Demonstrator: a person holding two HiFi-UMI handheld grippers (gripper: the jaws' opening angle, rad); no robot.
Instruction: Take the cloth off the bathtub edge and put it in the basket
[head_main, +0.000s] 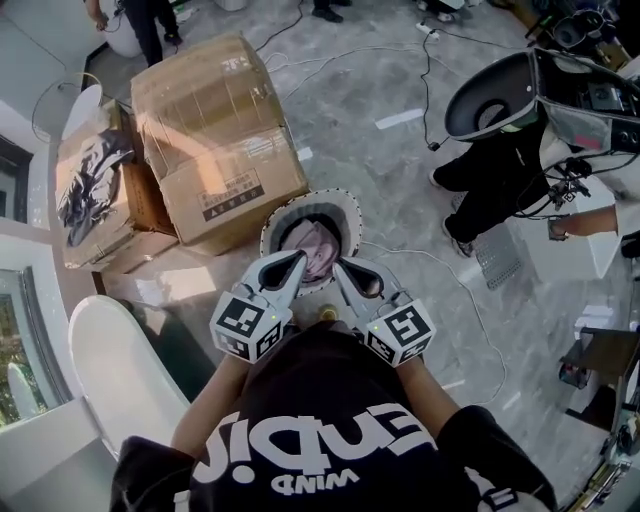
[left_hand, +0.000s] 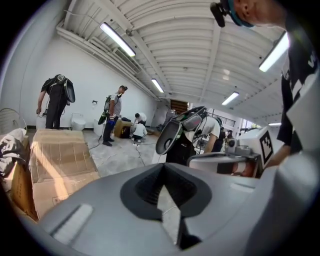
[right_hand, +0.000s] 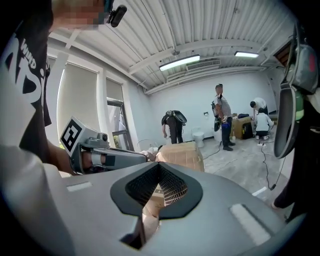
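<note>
A pinkish cloth (head_main: 316, 246) lies inside the round basket (head_main: 274, 222) on the floor, seen in the head view straight ahead of me. My left gripper (head_main: 297, 259) and right gripper (head_main: 340, 266) hang side by side above the basket's near rim, tips close together. Both are shut with nothing between the jaws. In the left gripper view the left gripper (left_hand: 162, 168) shows its jaws meeting at the tip, pointing out across the room. The right gripper (right_hand: 159, 168) looks the same in its own view. The white bathtub (head_main: 115, 370) stands at my lower left.
Big cardboard boxes (head_main: 215, 140) stand just left of and behind the basket. A person (head_main: 500, 170) with head gear bends over at the right. Cables (head_main: 440, 270) run across the marble floor. More people (left_hand: 112, 112) stand at the far wall.
</note>
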